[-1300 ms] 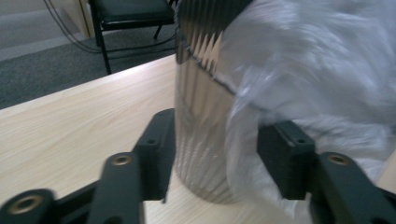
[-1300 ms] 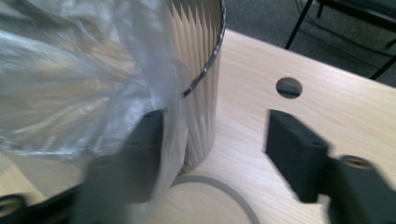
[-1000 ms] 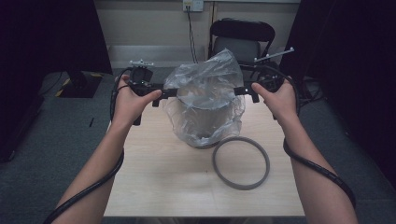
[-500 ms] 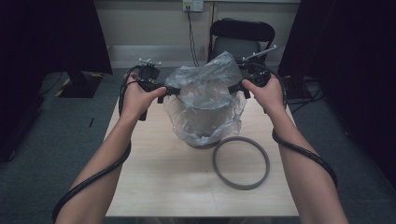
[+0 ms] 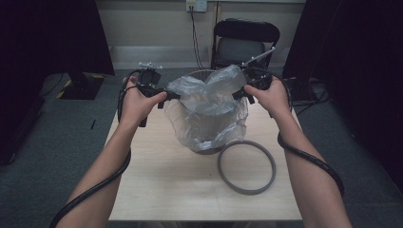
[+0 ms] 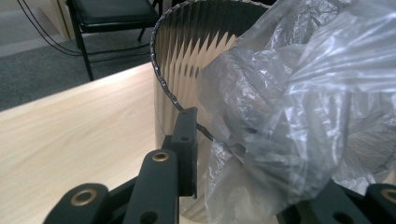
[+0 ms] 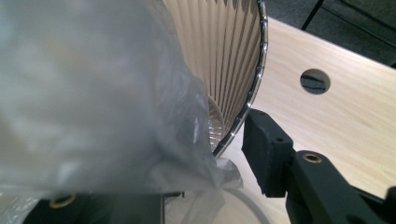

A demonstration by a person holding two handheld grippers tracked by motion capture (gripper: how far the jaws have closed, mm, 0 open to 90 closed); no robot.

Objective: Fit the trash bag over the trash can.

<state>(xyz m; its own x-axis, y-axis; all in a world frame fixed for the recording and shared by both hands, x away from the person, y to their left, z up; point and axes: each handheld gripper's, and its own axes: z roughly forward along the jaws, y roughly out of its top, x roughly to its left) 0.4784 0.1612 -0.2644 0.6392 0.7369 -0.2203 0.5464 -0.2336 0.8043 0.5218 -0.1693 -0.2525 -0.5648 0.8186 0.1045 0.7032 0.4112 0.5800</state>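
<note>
A ribbed bin (image 5: pixel 206 142) stands mid-table with a clear plastic bag (image 5: pixel 209 95) bunched over its mouth and draped down its wall. My left gripper (image 5: pixel 164 97) is at the bin's left rim and my right gripper (image 5: pixel 240 92) at its right rim. In the left gripper view the bag (image 6: pixel 303 93) bulges between the jaws beside the rim (image 6: pixel 161 79), and one jaw is hidden behind it. In the right gripper view the bag (image 7: pixel 93 93) covers one jaw while the other stands just outside the rim (image 7: pixel 259 56). Both pairs of jaws have just been closing around the bag.
A grey ring (image 5: pixel 247 191) lies flat on the wooden table (image 5: pixel 157 190), right of the bin. A round hole (image 7: pixel 315 80) is cut in the tabletop beyond the right jaw. A black chair (image 5: pixel 242 47) stands behind the table, with cables on the floor.
The right hand has drawn in closer to the bin. Both pairs of jaws have narrowed around the bag's edges, and the bag's top has sunk a little.
</note>
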